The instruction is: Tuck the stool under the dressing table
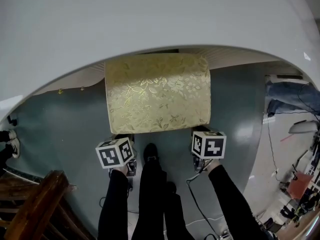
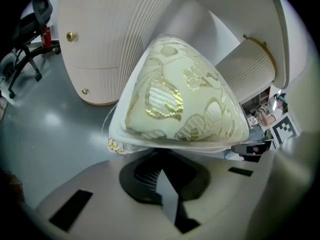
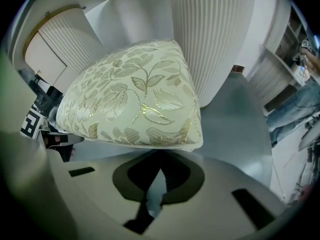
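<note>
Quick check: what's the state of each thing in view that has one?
stool: upright, far end under the dressing table, near end sticking out.
drawers: shut.
left gripper: jaws shut on the stool's near left corner.
right gripper: jaws shut on the stool's near right corner.

We see soft, even indoor light. Pale glare patches sit on the grey floor point(image 1: 243, 132) at right. Gold thread on the stool point(image 2: 170, 101) glints. Both gripper views bend strongly, with dark corners.
</note>
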Demonstrator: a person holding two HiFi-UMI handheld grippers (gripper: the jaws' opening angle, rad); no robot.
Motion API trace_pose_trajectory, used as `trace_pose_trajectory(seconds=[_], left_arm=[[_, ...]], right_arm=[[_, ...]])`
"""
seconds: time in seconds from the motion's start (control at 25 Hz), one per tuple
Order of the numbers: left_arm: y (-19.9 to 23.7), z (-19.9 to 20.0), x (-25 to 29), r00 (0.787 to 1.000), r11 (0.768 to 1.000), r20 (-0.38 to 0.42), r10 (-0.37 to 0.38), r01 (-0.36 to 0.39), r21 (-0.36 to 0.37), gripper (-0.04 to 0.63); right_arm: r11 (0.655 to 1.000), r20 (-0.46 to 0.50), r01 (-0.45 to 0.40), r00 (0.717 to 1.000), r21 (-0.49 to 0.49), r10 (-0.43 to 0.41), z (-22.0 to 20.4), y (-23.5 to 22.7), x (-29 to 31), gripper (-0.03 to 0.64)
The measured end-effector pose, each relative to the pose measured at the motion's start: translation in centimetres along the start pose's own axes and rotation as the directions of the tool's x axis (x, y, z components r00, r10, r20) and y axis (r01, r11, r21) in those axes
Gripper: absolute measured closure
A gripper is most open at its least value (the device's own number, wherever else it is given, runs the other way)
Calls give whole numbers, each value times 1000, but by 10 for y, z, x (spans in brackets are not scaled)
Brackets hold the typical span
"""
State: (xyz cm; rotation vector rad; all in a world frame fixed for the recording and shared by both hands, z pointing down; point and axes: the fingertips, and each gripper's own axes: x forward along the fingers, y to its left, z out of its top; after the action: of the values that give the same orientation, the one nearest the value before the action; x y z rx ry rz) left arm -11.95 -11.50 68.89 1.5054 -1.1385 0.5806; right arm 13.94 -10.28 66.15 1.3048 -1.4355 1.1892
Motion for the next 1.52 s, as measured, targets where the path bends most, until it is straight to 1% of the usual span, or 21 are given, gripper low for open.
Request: trace_pose_trajectory(seconds=[0.08,0.32,0.56,0.72,1.04,1.36,1.52], left_arm=[[-3,8,2,1000,1000,10,-12,12,-3,588],[-9,38,10,999,999,26,-28,27,28,588],[-14,63,18,999,999,39,-23,21,46,588],[-14,65,19,999,999,33,-23,21,36,588],[-18,67,21,999,999,30,-30,29,27,588],[-17,72,23,999,999,37,-19,18,47,588],[-18,79,29,1000,998,21,-22,21,59,588]], right_arm=[[1000,15,5,1000,-4,-5,10,-1,1,612],[1000,58,10,998,-20,-9,47,-3,5,612],[999,83,14,996,-40,-10,77,-3,10,612],[998,73,17,997,-60,-13,80,-3,12,612],[998,75,13,997,-59,-8,84,-3,11,612],[998,87,1,996,-61,4,85,-1,12,612],[998,80,14,997,-64,-9,95,-2,16,612]])
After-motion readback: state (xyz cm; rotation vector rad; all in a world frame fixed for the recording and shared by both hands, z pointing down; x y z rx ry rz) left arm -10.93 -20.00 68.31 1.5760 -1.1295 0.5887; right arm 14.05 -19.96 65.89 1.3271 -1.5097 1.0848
